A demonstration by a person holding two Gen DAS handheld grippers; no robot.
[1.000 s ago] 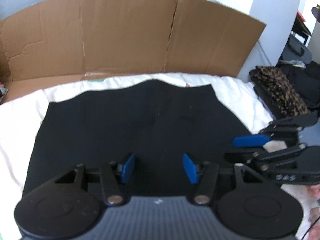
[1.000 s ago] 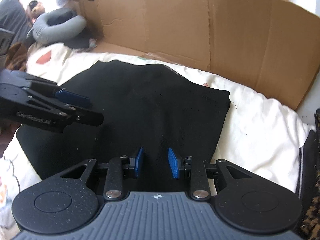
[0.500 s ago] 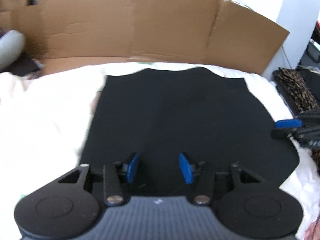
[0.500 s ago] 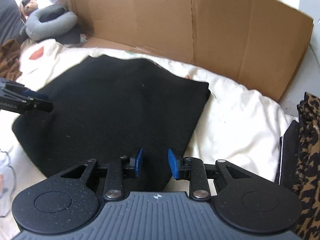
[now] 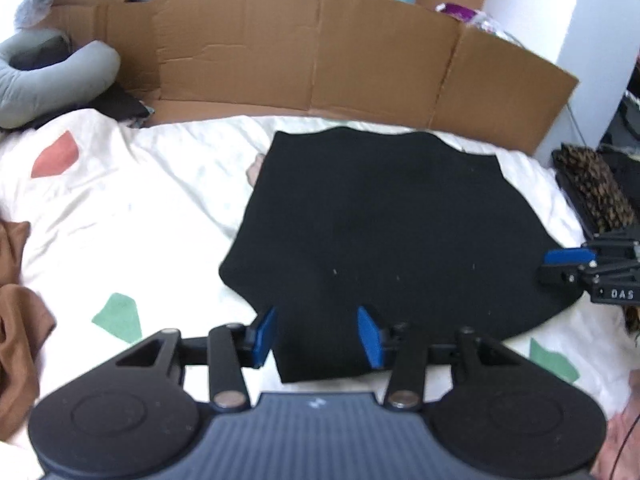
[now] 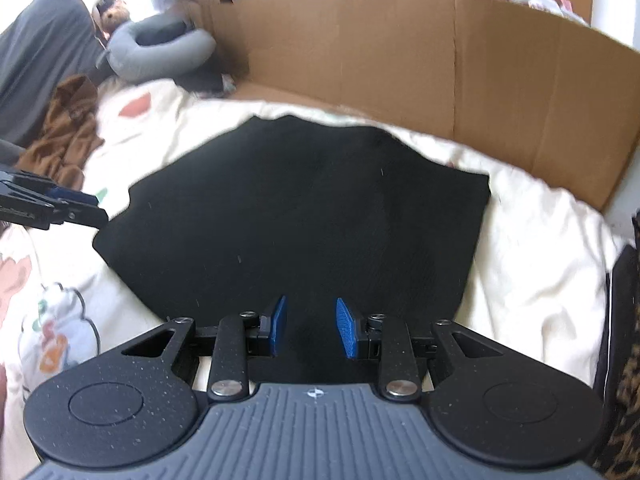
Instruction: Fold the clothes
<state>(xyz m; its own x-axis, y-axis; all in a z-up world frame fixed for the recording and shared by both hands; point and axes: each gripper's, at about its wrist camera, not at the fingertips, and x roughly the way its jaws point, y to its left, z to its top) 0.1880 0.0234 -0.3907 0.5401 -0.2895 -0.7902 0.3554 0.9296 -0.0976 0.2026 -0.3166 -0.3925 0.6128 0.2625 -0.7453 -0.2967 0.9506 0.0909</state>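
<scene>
A black garment (image 5: pixel 384 232) lies flat on the cream bed sheet (image 5: pixel 152 184), filling the middle of both views. The left gripper (image 5: pixel 316 334) hangs over its near edge; its fingers have just been closing but stand apart, gripping nothing. The right gripper (image 6: pixel 308 326) likewise has its fingers apart over the cloth. Only the right view shows a dark pillow (image 6: pixel 36 60) at upper left; only the left view shows green patches (image 5: pixel 118 316) on the sheet.

Matt black knit cloth (image 5: pixel 384 232) on creased cream cotton bed sheet (image 5: pixel 168 208), w/ plain brown corrugated cardboard (image 5: pixel 320 48) behind it.
</scene>
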